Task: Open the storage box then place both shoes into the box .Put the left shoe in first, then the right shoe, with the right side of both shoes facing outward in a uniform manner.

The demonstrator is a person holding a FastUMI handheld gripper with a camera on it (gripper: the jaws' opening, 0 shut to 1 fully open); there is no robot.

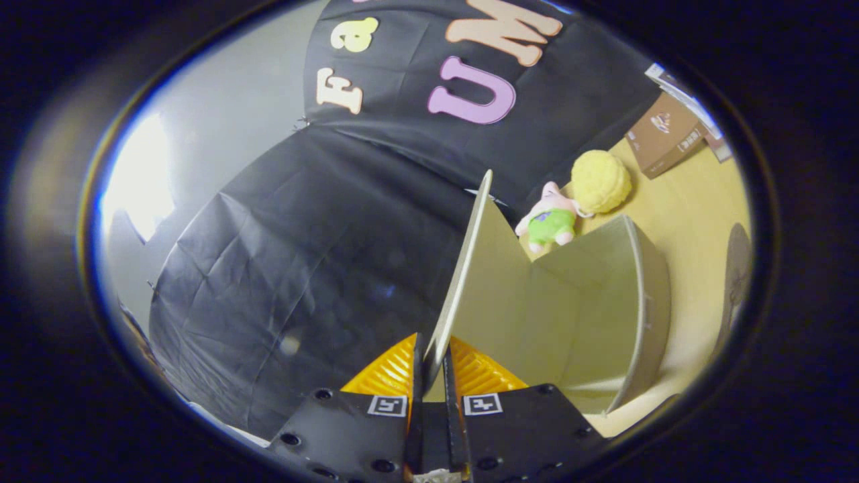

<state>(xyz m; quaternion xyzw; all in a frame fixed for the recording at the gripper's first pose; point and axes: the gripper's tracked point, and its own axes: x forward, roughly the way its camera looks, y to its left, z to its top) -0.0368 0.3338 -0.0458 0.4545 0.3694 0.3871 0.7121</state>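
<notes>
Claw (433,365) clamped on lid (463,268), box (604,302) beyond

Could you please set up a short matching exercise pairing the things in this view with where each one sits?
Things:
1. lid
2. storage box
3. pink plush toy
4. cardboard carton

Places:
A. far off on the floor by the wall
B. pinched between the fingers of the tool
C. just behind the box
D. open, beyond the fingers

Pairs: 1-B, 2-D, 3-C, 4-A
</notes>
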